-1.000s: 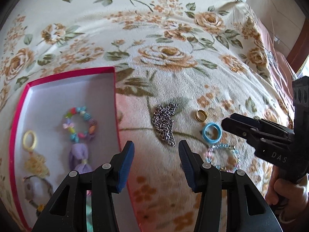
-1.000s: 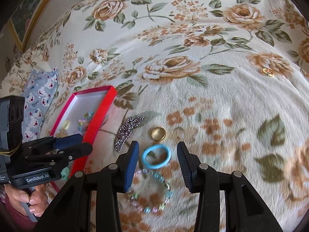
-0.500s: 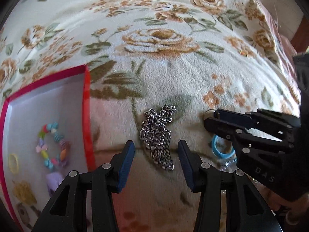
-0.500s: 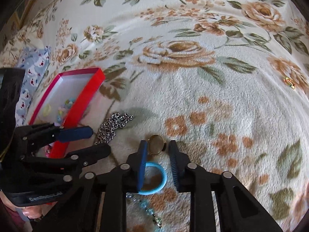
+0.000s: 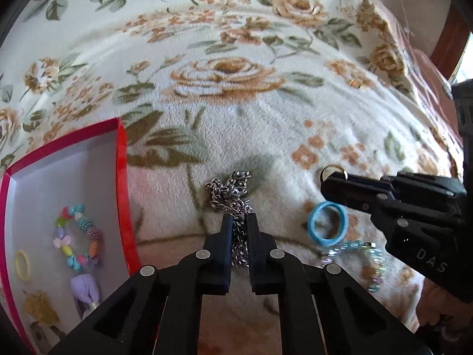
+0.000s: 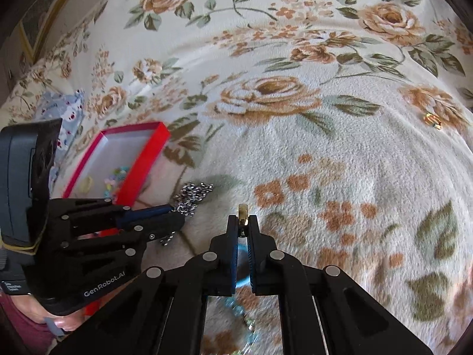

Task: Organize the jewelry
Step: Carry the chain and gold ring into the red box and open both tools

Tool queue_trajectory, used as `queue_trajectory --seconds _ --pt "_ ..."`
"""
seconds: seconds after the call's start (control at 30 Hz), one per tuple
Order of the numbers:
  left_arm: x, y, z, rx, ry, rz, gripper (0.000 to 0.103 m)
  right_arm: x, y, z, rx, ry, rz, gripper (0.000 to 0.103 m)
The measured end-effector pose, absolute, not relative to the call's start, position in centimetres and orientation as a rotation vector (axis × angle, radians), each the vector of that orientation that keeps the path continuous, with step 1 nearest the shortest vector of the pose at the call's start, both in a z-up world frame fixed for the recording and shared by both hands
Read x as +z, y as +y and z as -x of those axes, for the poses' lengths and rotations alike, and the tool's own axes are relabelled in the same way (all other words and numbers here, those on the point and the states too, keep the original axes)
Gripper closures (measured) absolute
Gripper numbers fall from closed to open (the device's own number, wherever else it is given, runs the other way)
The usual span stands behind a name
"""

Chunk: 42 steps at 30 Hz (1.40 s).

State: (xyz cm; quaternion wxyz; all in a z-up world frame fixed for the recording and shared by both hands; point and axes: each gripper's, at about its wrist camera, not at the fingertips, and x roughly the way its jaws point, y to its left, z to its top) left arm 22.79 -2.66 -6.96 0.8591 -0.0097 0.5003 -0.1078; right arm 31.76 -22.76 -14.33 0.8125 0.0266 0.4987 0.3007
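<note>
Steel chain is pinched between the nearly closed jaws of the left gripper, its loose end heaped on the blanket just ahead of the tips. A gold ring is clamped edge-on at the very tips of the right gripper, jaws drawn narrow around it, so both pieces are gripped at once, presumably for carrying to the box. Just beside the right gripper, a blue ring and a pale bead bracelet are left lying flat on the blanket, not yet collected. To the left, the red-rimmed box is kept open, with a coloured bead bracelet, a yellow ring and other pieces, too blurred to name, already laid inside. A small gold item, possibly an earring, is seen well apart on the right of the blanket.
</note>
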Motion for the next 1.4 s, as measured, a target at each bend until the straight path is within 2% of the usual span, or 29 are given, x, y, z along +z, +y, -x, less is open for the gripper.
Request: queue_trajectory --seconds 0.77,1.03,1.4 --pt "3.8 3.8 -13.7 -0.204 0.812 0.148 0.096 -9.4 -21.3 -28.2 0.721 0.977 -0.122 0.098" --pt "5.2 7.1 -11.3 -0.145 0.774 0.164 0.096 -8.8 -17.5 -27.6 0.795 0.971 -0.103 0.098" --pt "4.5 11.1 -10.9 -0.040 0.790 0.196 0.096 -9.4 -11.5 -27.3 0.893 0.995 -0.063 0.098"
